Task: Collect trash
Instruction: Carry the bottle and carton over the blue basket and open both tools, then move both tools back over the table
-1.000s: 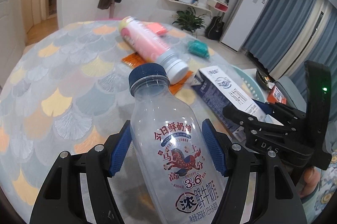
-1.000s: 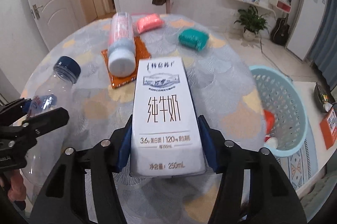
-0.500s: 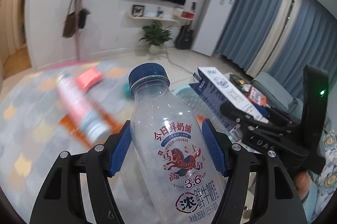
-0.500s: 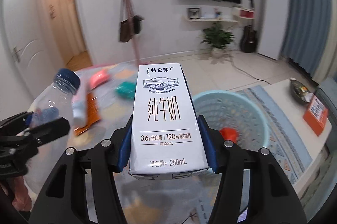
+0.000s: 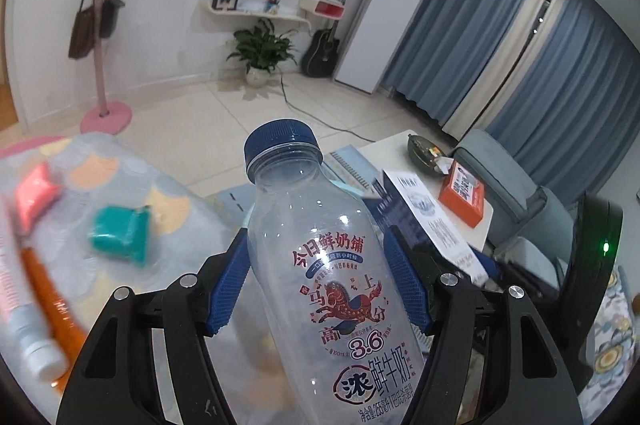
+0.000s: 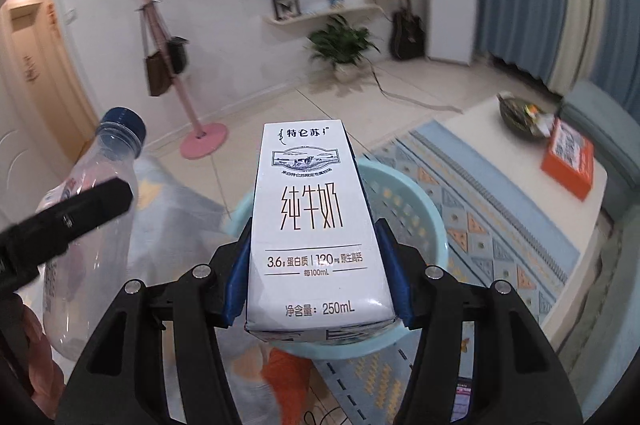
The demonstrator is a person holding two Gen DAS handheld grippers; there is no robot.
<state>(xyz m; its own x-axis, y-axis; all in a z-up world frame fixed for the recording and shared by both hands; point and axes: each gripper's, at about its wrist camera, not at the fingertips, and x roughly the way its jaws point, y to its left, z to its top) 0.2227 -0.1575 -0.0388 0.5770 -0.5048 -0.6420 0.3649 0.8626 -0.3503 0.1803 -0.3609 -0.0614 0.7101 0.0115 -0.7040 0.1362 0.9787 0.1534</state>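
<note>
My left gripper [image 5: 316,285] is shut on a clear plastic milk bottle [image 5: 320,265] with a blue cap, held up in the air. My right gripper [image 6: 316,265] is shut on a white 250 mL milk carton [image 6: 316,225], held above a light blue laundry-style basket [image 6: 424,209] on the floor. The bottle also shows at the left of the right wrist view [image 6: 92,205]. The carton shows to the right of the bottle in the left wrist view [image 5: 432,221].
The table with the scale-pattern cloth [image 5: 180,209] lies at left, bearing a teal packet [image 5: 120,233], a pink packet [image 5: 34,189], a pink tube [image 5: 24,329] and an orange wrapper [image 5: 48,293]. A white coffee table with an orange box [image 6: 568,157] stands at right. A pink coat stand [image 6: 200,141] is behind.
Both grippers have lifted their items off the table and swung right. The basket now sits under the carton, and the table has slid to the left of both views.
</note>
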